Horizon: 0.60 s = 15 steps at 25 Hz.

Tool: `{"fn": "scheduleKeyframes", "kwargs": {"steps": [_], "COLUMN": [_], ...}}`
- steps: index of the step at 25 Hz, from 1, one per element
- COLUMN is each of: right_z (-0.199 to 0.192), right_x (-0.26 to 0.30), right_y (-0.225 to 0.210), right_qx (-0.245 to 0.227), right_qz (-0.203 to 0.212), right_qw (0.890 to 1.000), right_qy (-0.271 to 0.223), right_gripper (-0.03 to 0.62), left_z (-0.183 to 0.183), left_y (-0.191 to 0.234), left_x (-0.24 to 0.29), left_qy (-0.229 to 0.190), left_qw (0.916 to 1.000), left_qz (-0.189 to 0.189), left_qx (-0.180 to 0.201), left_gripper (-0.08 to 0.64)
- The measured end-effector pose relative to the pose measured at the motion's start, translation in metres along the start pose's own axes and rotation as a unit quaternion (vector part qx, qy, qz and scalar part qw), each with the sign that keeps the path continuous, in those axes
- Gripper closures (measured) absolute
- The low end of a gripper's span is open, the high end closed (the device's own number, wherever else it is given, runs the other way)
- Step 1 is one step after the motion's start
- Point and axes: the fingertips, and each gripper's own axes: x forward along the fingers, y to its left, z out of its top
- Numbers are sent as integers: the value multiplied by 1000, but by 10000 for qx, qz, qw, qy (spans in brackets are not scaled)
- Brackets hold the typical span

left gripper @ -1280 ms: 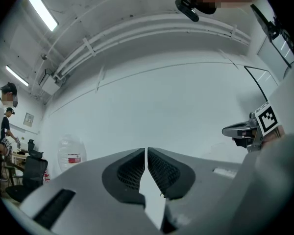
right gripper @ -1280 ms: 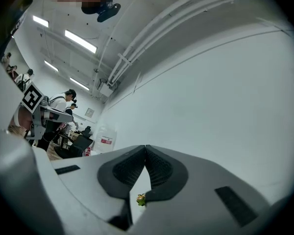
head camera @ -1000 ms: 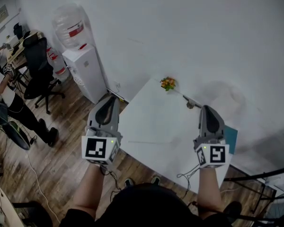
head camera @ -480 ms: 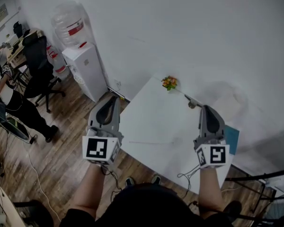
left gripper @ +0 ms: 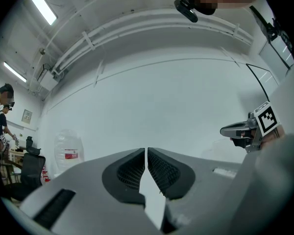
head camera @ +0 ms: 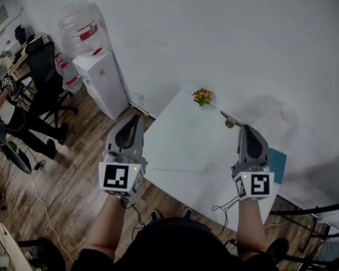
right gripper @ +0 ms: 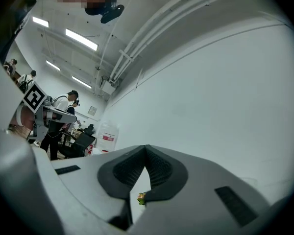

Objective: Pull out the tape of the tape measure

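A white table (head camera: 186, 145) stands against the wall. At its far edge lies a small grey object (head camera: 230, 123), too small to tell whether it is the tape measure. My right gripper (head camera: 246, 130) hovers just in front of it, jaws shut and empty (right gripper: 146, 147). My left gripper (head camera: 134, 118) hangs off the table's left corner, over the floor. Its jaws (left gripper: 146, 151) are shut with only a thin slit and nothing between them. Each gripper view shows the other gripper, the right (left gripper: 245, 129) and the left (right gripper: 41, 109), out to the side.
A small orange and green ornament (head camera: 201, 97) sits at the table's far corner and shows below the right jaws (right gripper: 141, 197). A teal sheet (head camera: 278, 164) lies at the right edge. A water dispenser (head camera: 101, 78), an office chair (head camera: 45, 72) and a person (head camera: 11, 117) are at the left.
Both grippers stay about where they were, jaws unchanged. The person at the left edge has walked a little further along the floor.
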Motion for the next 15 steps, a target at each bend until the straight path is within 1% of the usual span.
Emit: {"fn": "scheduleKeyframes", "kwargs": {"steps": [7,11,15], "right_z": [-7,-8,-12], "right_x": [3,6,6], "right_y": [-5,-5,-4], "right_qx": [75,71,63], "right_qz": [-5,33,56], "right_qw": [10000,10000,10000], "right_qy": [20,24,49], "right_gripper": [589,589,589], "left_z": [-7,-5,-7], "left_y": [-2,-2,-2], "left_x": [6,10,11], "left_qy": [69,-51,-41], "left_qw": [10000,10000,10000], "left_qz": [1,10,8], "left_qx": [-40,-83,-87], "left_gripper": [540,540,540]}}
